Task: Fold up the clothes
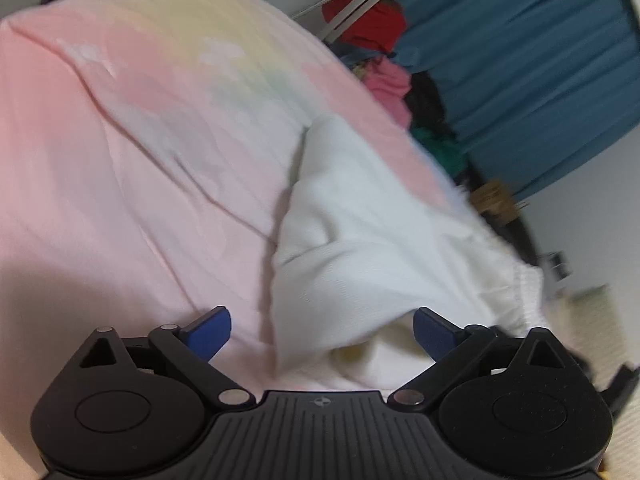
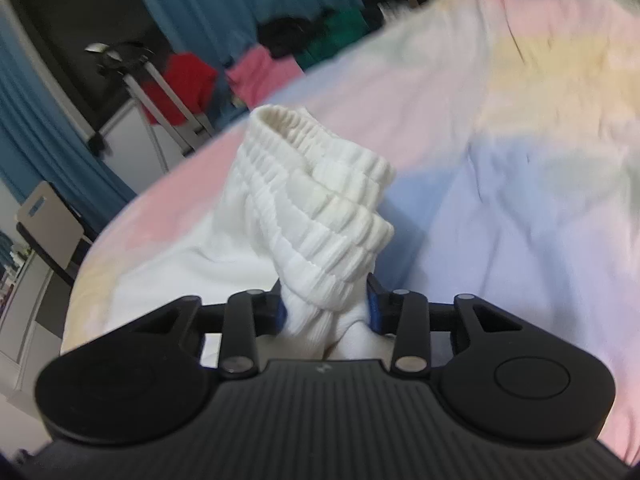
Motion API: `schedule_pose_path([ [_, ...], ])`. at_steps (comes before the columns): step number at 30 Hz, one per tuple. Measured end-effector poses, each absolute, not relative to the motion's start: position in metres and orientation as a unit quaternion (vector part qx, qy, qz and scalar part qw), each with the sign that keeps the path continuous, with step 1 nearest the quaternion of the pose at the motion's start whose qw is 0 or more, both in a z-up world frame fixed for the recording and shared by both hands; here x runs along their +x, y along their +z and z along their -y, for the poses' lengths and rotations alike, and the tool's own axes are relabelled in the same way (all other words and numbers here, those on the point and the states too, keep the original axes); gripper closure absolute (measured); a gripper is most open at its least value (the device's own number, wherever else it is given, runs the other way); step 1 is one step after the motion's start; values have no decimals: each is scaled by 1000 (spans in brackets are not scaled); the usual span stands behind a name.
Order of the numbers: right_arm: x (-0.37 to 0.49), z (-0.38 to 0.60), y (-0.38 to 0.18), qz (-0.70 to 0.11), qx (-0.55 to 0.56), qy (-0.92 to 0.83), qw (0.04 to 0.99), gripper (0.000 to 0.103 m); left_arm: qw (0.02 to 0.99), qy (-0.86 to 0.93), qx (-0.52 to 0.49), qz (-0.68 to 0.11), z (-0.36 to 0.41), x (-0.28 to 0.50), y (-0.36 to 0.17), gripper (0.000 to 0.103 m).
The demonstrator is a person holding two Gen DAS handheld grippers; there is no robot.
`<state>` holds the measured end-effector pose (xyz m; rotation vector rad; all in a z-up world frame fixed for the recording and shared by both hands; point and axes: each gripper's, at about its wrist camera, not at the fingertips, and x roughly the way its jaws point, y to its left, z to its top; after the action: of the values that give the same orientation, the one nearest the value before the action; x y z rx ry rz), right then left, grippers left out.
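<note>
Right tongs (image 2: pixel 326 306) pinch the bunched elastic waistband of the white garment (image 2: pixel 316 216), lifted off the pastel bedsheet (image 2: pixel 520 200). Left tongs (image 1: pixel 322 330) hang spread, holding nothing, above the garment's loose end on the bed. Risks: thick gathered waistband slipping out; one-sided hold letting the fabric twist, giving a crooked fold.

One white garment (image 2: pixel 320 216), one pastel sheet (image 1: pixel 120 160), two grippers (image 1: pixel 322 330).
</note>
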<state>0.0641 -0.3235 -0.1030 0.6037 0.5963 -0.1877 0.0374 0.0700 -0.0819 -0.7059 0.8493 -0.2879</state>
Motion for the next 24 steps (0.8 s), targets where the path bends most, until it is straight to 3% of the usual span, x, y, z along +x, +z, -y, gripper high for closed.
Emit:
schedule_pose_path([
  [5, 70, 332, -108, -286, 319, -95, 898, 65, 825, -146, -397, -374, -82, 54, -93, 1],
  [10, 77, 327, -112, -287, 317, -98, 899, 65, 799, -152, -426, -395, -78, 80, -118, 3],
  [16, 74, 325, -98, -274, 325, -78, 902, 69, 824, -189, -351, -402, -61, 85, -100, 31],
  [19, 69, 332, -77, -260, 334, -55, 905, 70, 826, -210, -351, -388, -59, 78, -81, 56],
  [24, 66, 363, -33, -230, 336, -46, 912, 71, 826, -259, -335, -372, -24, 83, -32, 65],
])
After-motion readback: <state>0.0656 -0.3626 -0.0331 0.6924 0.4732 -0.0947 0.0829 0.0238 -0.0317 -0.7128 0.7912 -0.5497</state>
